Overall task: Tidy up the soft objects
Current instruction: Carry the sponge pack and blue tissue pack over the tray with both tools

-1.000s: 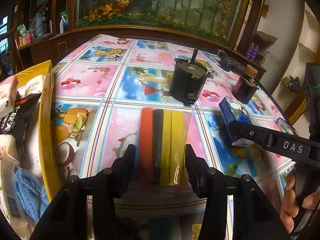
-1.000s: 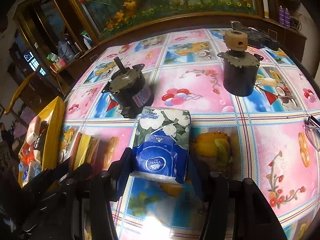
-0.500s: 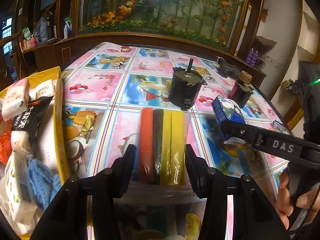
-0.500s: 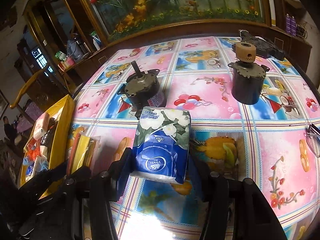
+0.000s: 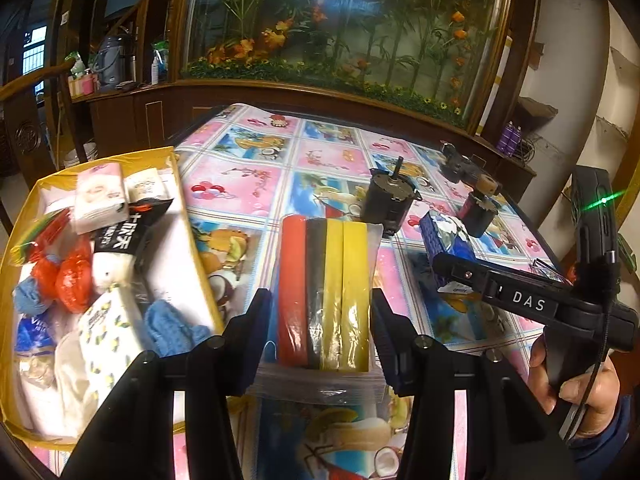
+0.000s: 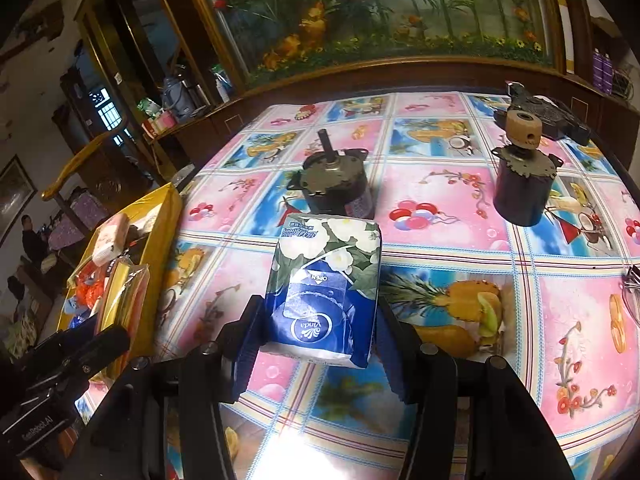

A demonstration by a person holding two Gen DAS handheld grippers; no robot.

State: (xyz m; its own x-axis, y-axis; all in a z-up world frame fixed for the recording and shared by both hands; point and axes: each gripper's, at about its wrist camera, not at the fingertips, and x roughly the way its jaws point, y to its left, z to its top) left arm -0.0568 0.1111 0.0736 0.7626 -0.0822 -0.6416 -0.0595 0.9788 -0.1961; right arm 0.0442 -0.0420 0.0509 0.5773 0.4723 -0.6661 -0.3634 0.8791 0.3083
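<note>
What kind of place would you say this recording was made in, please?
Most likely a lived-in home, probably a dining or living room: a table under a fruit-print tablecloth, a carved wooden cabinet holding a large tank of flowers, and a side counter with a thermos jug and bottles.

My left gripper point(image 5: 320, 320) grips the sponge pack point(image 5: 324, 288), lifted; the yellow box point(image 5: 192, 236) just left is crammed, only its near-right wall strip looks free. Ahead, a shafted motor point(image 5: 390, 200) blocks the straight path. My right gripper point(image 6: 316, 332) clamps the tissue pack point(image 6: 324, 280); second motor point(image 6: 520, 184) stands right-forward. Bare tablecloth point(image 6: 440, 216) between the motors gives passage.
</note>
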